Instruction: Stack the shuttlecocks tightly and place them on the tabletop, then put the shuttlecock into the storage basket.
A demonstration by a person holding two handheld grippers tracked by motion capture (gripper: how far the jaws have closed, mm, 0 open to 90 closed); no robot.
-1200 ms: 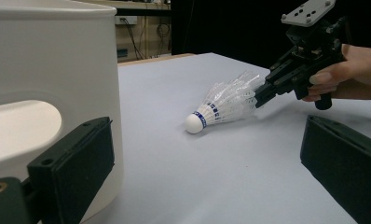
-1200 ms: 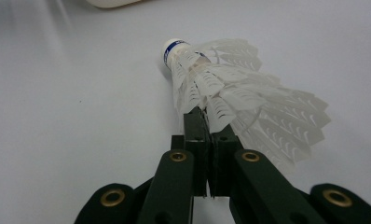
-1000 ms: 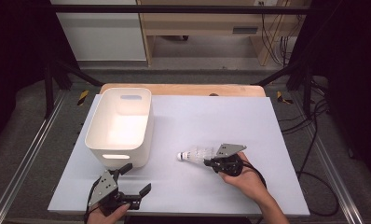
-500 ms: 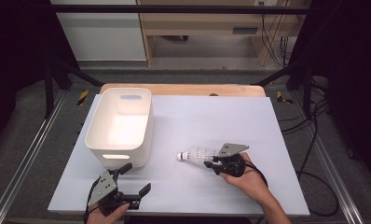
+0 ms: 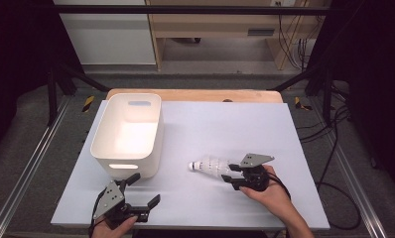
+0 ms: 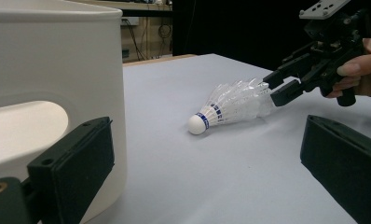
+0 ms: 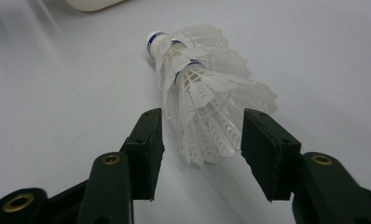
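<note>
On the white table (image 5: 285, 129), a stack of shuttlecocks (image 5: 211, 165) lies between the right gripper (image 5: 230, 173)'s jaws, which have just been opening, seemingly clear of it; the left gripper (image 5: 145, 191) gapes wide near the bin (image 5: 128, 130).

White-topped desk (image 5: 265, 124) on a wooden board (image 5: 195, 94), centre. Grey floor (image 5: 27, 124) at 9 and 3 o'clock, with metal rails (image 5: 22, 178). Pale wooden furniture (image 5: 225, 29) at 12 o'clock; cables (image 5: 334, 148) at 3 o'clock; dark surroundings.
</note>
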